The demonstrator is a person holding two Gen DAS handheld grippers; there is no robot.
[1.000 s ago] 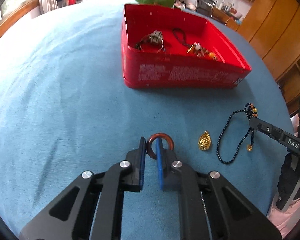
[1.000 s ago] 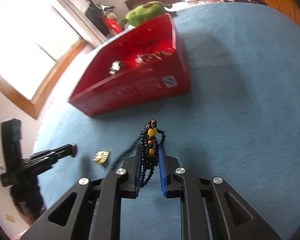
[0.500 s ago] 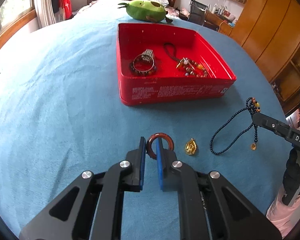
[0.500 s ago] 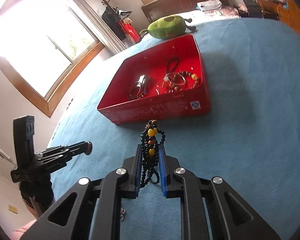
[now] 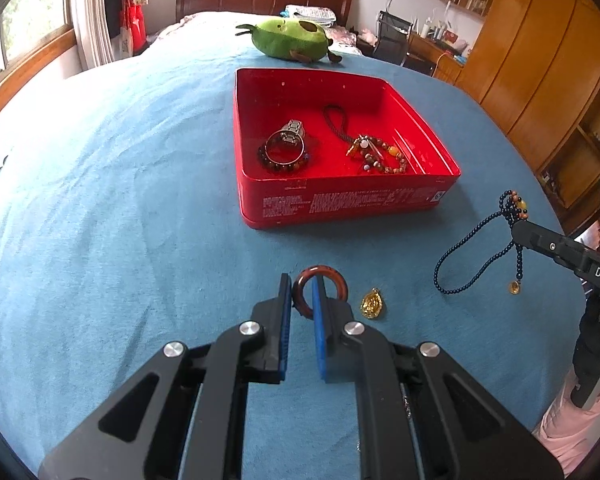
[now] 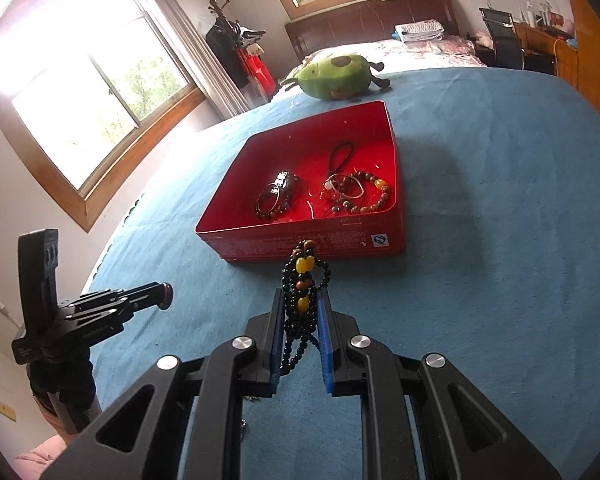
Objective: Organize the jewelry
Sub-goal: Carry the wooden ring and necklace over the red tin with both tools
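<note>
Both pairs of jaws are pinching jewelry: the left gripper (image 5: 301, 300) clamps a reddish-brown stone ring (image 5: 320, 276) upright between its blue pads, and the right gripper (image 6: 300, 308) grips a black beaded necklace with yellow and brown beads (image 6: 302, 280), whose loop and small gold charm dangle above the blue cloth (image 5: 120, 200). A gold pendant (image 5: 373, 303) lies on the cloth just right of the ring. Beyond stands the open red rectangular tin (image 5: 340, 204), holding bracelets and a watch, with a green avocado plush toy (image 5: 290, 38) behind it
</note>
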